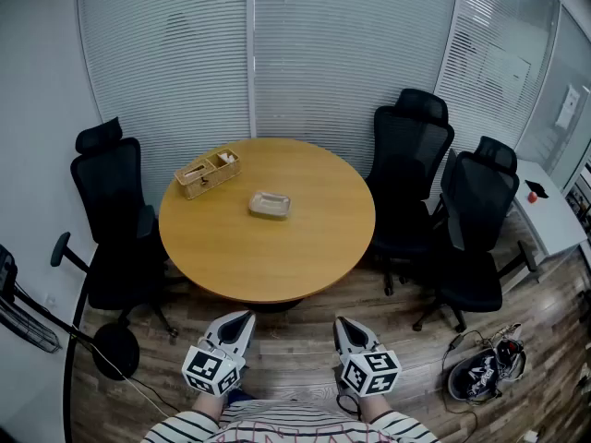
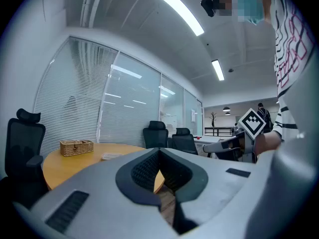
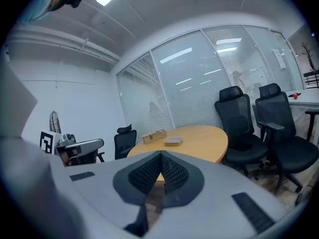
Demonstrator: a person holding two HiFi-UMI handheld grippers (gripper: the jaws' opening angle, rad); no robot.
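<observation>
I hold both grippers low in front of me, short of a round wooden table (image 1: 231, 257). My left gripper (image 1: 236, 321) has its jaws closed tip to tip with nothing between them. My right gripper (image 1: 346, 325) is shut the same way and also holds nothing. On the table lie a wicker basket (image 1: 208, 172) at the back left and a small flat tray (image 1: 270, 205) near the middle. From the left gripper view the basket (image 2: 76, 147) and the table (image 2: 70, 166) lie ahead; in the right gripper view the tray (image 3: 173, 141) sits on the table (image 3: 199, 141).
Black office chairs stand round the table: one at the left (image 1: 115, 212), two at the right (image 1: 411, 169) (image 1: 476, 229). Blinds cover the glass wall (image 1: 249, 53) behind. A dark bag with cables (image 1: 480, 372) lies on the wood floor at the right; a stand base (image 1: 115, 351) at the left.
</observation>
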